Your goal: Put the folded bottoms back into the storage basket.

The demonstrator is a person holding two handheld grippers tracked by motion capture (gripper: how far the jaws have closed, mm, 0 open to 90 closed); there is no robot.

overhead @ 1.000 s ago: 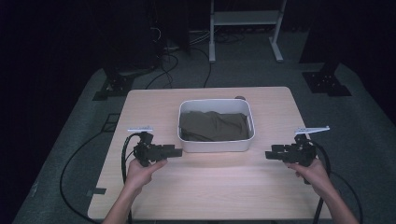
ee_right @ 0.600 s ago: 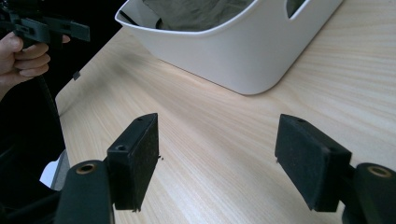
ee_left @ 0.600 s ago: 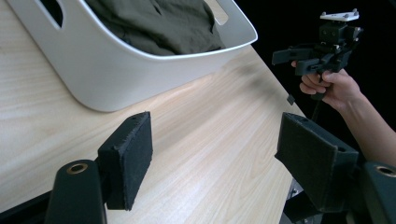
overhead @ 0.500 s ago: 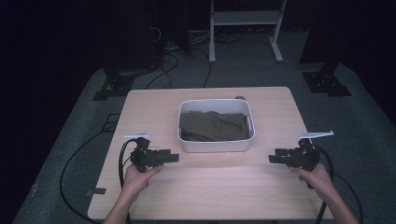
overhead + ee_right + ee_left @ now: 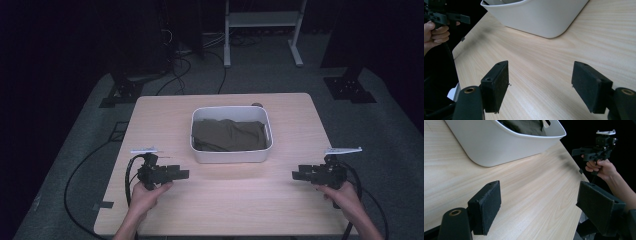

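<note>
A white plastic bin [image 5: 231, 156] stands in the middle of the light wooden table [image 5: 220, 210], with a dark olive cloth [image 5: 230, 135] crumpled inside. My left gripper [image 5: 184, 174] hovers low over the table in front of the bin's left corner, pointing right, jaws wide open and empty. My right gripper [image 5: 295, 175] is in front of the bin's right corner, pointing left, also open and empty. In the left gripper view, the bin [image 5: 499, 142] lies ahead of the open jaws [image 5: 539, 195], with the right gripper [image 5: 594, 151] beyond. The right gripper view has the bin [image 5: 541, 15] beyond its spread jaws [image 5: 540, 75].
A small dark object [image 5: 256, 105] peeks out behind the bin's far rim. Bare tabletop stretches between the two grippers. Black cables [image 5: 100, 165] trail off the table's left side to the floor. A white stand [image 5: 260, 20] and dark equipment bases sit beyond the table.
Both hands have drawn back toward the table's near edge, away from the bin. The jaws of both grippers stay open.
</note>
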